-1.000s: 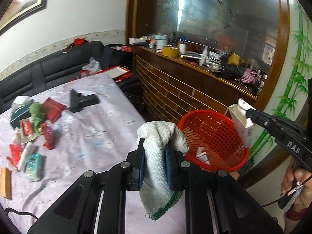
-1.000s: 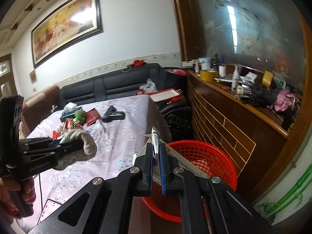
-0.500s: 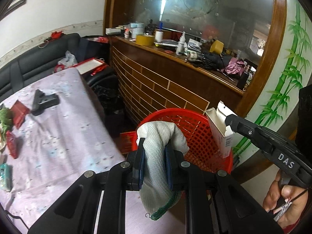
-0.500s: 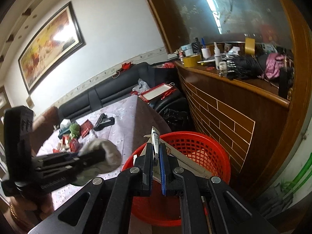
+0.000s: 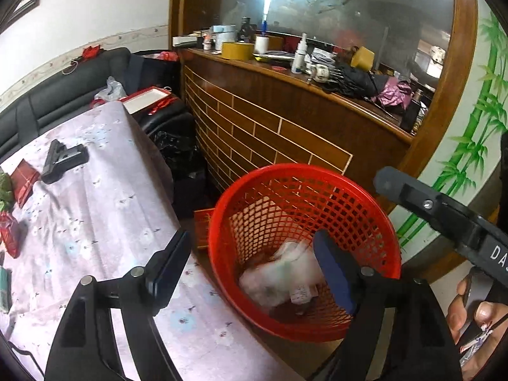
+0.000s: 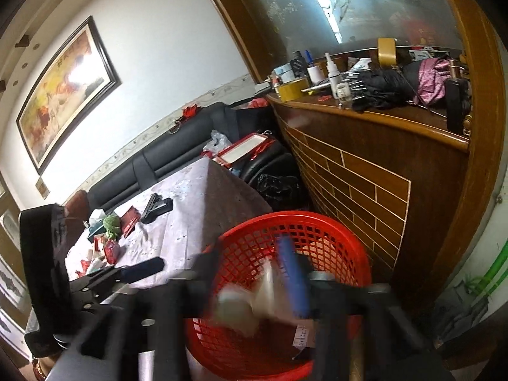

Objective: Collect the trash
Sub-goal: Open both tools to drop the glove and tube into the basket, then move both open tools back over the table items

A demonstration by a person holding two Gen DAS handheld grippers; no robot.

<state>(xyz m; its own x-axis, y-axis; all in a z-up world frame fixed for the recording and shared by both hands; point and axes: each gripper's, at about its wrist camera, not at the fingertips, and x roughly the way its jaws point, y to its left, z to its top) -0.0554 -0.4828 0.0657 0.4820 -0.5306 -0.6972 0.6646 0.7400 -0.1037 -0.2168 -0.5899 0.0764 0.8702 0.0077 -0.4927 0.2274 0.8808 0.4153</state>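
Note:
A red mesh basket (image 5: 304,190) stands on the floor beside the table's end; it also shows in the right wrist view (image 6: 317,231). My left gripper (image 5: 250,273) is open and empty over its near rim. A blurred white cloth and carton (image 5: 279,282) lie inside the basket. My right gripper (image 6: 250,270) is open above the basket, with blurred white trash (image 6: 247,301) falling between its fingers. More trash packets (image 6: 108,247) lie at the far end of the table.
The table has a lilac floral cloth (image 5: 95,222) with a black stapler-like tool (image 5: 60,160) and red packets (image 5: 23,181). A cluttered wooden counter (image 5: 285,95) and a black sofa (image 5: 63,85) stand behind. A black bag (image 5: 177,152) lies on the floor.
Both grippers opened over the basket. The white cloth left my left gripper and the carton left my right gripper; both dropped into the basket.

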